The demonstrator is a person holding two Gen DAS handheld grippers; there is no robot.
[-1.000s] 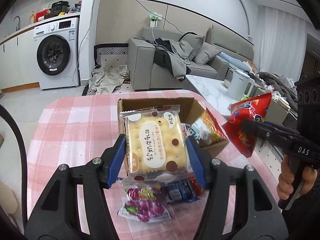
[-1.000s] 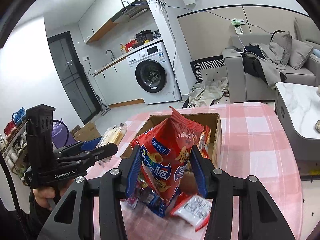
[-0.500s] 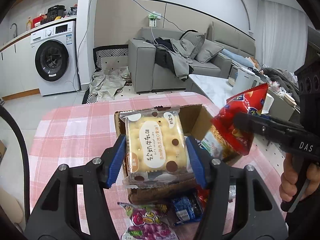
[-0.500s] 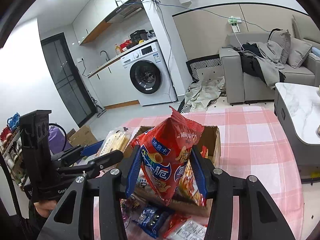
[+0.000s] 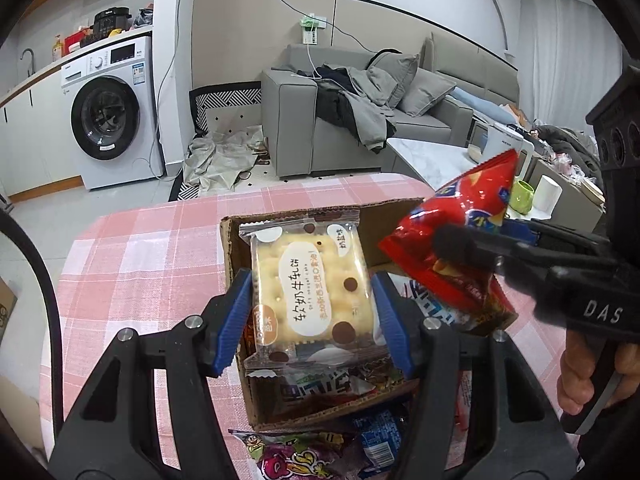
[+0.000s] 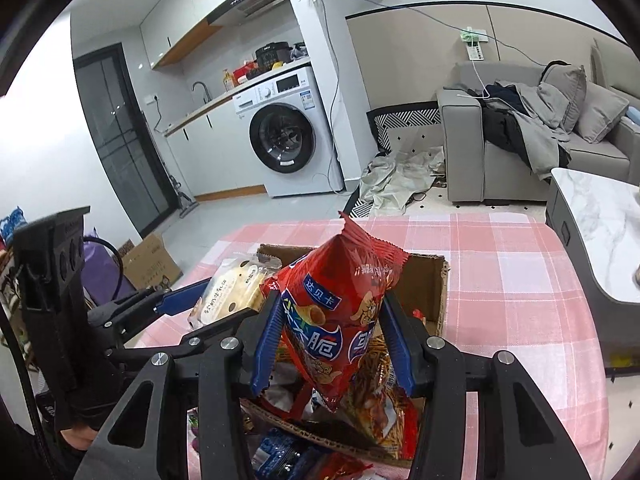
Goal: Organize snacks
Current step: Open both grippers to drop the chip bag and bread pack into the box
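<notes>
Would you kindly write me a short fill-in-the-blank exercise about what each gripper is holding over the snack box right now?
1. The left gripper is shut on a pale, square pack of ____.
2. The right gripper is shut on a crinkly snack bag whose main colour is ____.
3. Both snacks hang over an open box made of ____.
4. The tablecloth has a check pattern in white and ____.

Missing words: crackers; red; cardboard; pink

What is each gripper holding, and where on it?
Left gripper: cracker packet, gripped by its side edges. Right gripper: red chip bag, pinched across its lower half.
</notes>
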